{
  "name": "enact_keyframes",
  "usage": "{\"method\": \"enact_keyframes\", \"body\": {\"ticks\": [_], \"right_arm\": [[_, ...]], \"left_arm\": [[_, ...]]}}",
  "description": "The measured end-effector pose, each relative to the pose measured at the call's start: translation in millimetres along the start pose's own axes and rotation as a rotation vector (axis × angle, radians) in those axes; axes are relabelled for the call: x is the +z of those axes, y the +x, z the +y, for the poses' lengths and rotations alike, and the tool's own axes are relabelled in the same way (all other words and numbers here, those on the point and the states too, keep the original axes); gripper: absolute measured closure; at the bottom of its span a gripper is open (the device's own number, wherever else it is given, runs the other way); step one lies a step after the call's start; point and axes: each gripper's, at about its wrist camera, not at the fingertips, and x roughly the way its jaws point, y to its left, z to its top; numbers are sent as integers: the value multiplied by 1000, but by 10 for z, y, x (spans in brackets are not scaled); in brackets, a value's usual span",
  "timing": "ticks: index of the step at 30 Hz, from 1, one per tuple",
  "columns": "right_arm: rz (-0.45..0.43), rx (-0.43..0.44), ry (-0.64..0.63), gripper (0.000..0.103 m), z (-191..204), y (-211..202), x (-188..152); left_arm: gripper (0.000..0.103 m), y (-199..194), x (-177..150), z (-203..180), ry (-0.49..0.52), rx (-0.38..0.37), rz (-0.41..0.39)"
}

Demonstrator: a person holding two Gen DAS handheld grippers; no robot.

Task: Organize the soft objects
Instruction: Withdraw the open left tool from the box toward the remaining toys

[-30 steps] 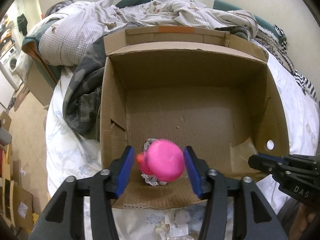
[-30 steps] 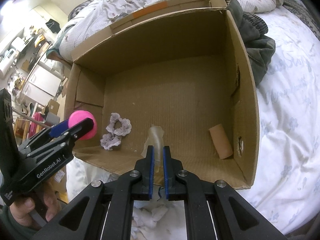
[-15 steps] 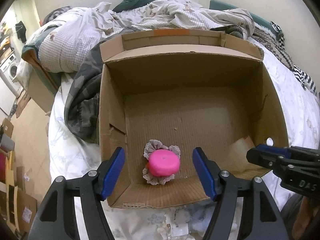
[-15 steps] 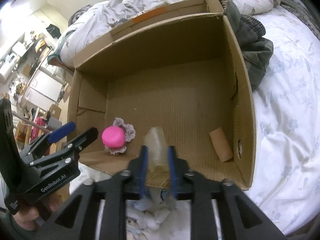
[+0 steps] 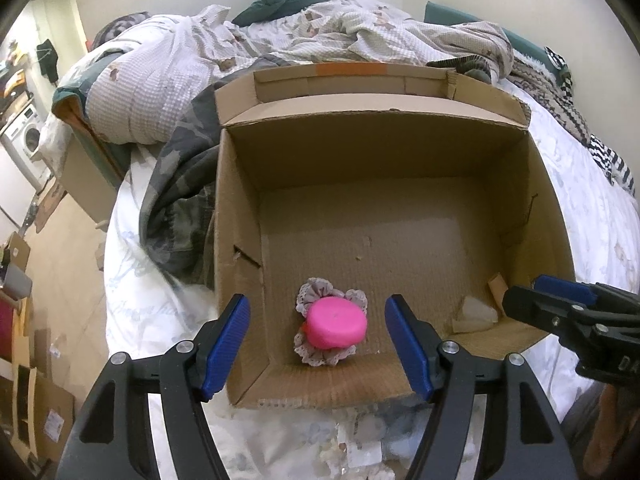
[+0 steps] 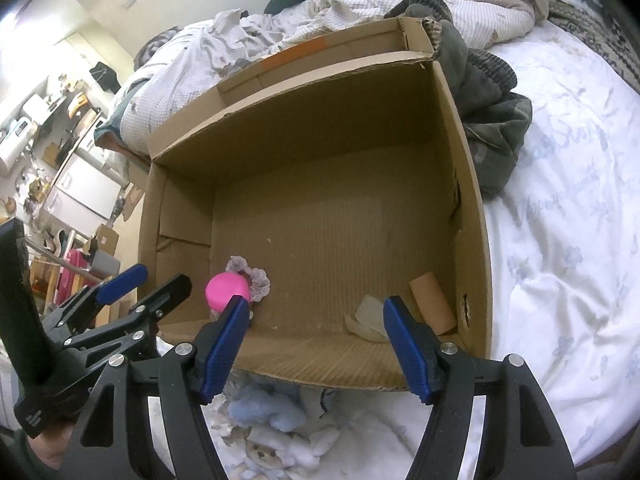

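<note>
A: Nearest first. What's under your right hand-held gripper (image 6: 316,344)?

B: Its jaws are opening w/ nothing between the pads. Just below them, outside the box on the bed, lies a blue plush toy (image 6: 266,410): light, squashy, prob. next to go in. Take it by the body, not an ear or limb, or it'll dangle and swing.

A: And your left hand-held gripper (image 5: 318,346)?

B: Jaws spread wide, empty, hanging over the near wall of the cardboard box (image 5: 240,184). The pink puff (image 5: 336,326) sits on the box floor right beyond them, resting on a lacy scrunchie (image 5: 320,356). Both look feather-light. The puff is a spongy disc, so you'd pinch across its flat sides; it'll squash, not slip. The scrunchie is limp fabric: grab a bunched fold.

A: Further right in the box?

B: A crumpled pale translucent piece (image 6: 368,318), prob. film or soft plastic, lies free near the right corner beside a cardboard tube (image 6: 432,300). The piece is floppy and maybe slick, so grip deep. The tube is stiffer, hollow, crushable: go easy.

A: Beyond that?

B: Bare box floor, then rumpled bedding (image 5: 320,44) behind the box.
</note>
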Motion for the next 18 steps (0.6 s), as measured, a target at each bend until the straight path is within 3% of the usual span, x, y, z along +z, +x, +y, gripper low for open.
{"method": "enact_keyframes", "body": {"ticks": [3, 11, 18], "right_arm": [[0, -3, 9, 30, -10, -3, -9], [-7, -15, 1, 30, 20, -55, -67], [-17, -14, -11, 30, 42, -179, -161]], "left_arm": [[36, -130, -40, 49, -23, -28, -16], [36, -364, -122, 160, -38, 17, -52], [36, -463, -248, 216, -73, 26, -36]]}}
